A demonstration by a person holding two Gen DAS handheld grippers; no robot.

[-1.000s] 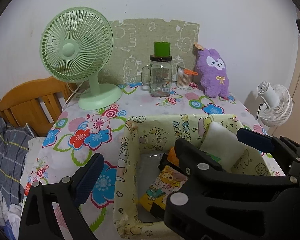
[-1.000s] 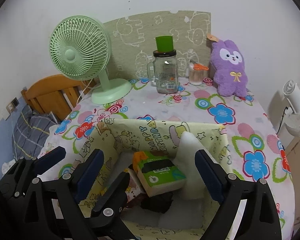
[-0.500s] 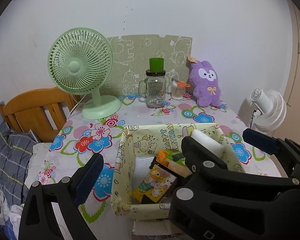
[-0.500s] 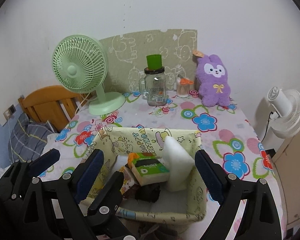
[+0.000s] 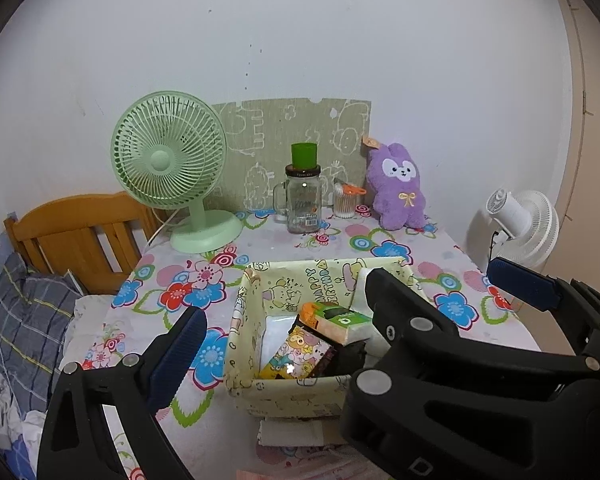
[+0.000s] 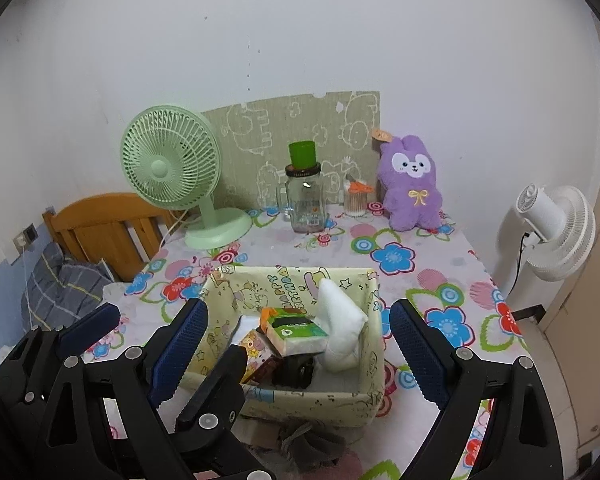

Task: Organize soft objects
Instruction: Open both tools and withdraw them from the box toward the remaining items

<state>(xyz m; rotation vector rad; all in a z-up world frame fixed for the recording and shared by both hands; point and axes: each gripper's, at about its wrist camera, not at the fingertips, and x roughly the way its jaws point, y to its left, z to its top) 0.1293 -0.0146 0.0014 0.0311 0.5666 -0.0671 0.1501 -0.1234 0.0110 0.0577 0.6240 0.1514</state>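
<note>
A yellow cartoon-print fabric basket [image 6: 292, 278] [image 5: 236, 344] sits on the flowered tablecloth. In it lie a green tissue pack [image 6: 296, 328] [image 5: 340, 320], a white soft pad [image 6: 340, 328], a cartoon-print pack [image 5: 296, 356] and something black. A purple plush bunny [image 6: 412, 188] [image 5: 400, 188] leans against the wall at the back right. My right gripper [image 6: 298, 320] [image 5: 440, 280] hangs open above the basket's near side, holding nothing. My left gripper [image 5: 292, 320] is open and empty too, close on its left. Their inner fingers overlap, so the left gripper's right finger is hidden in its own view.
At the back stand a green desk fan [image 5: 168, 164], a glass jar [image 5: 303, 200] with a green cup on top and a cotton-swab pot [image 5: 345, 204]. A white fan [image 6: 552, 228] stands off the table's right edge. A wooden headboard [image 5: 80, 236] is on the left. Crumpled cloth [image 6: 300, 436] lies before the basket.
Both grippers have drawn back and up from the basket, which now looks smaller and farther off. Both stayed open; the basket's contents have not moved.
</note>
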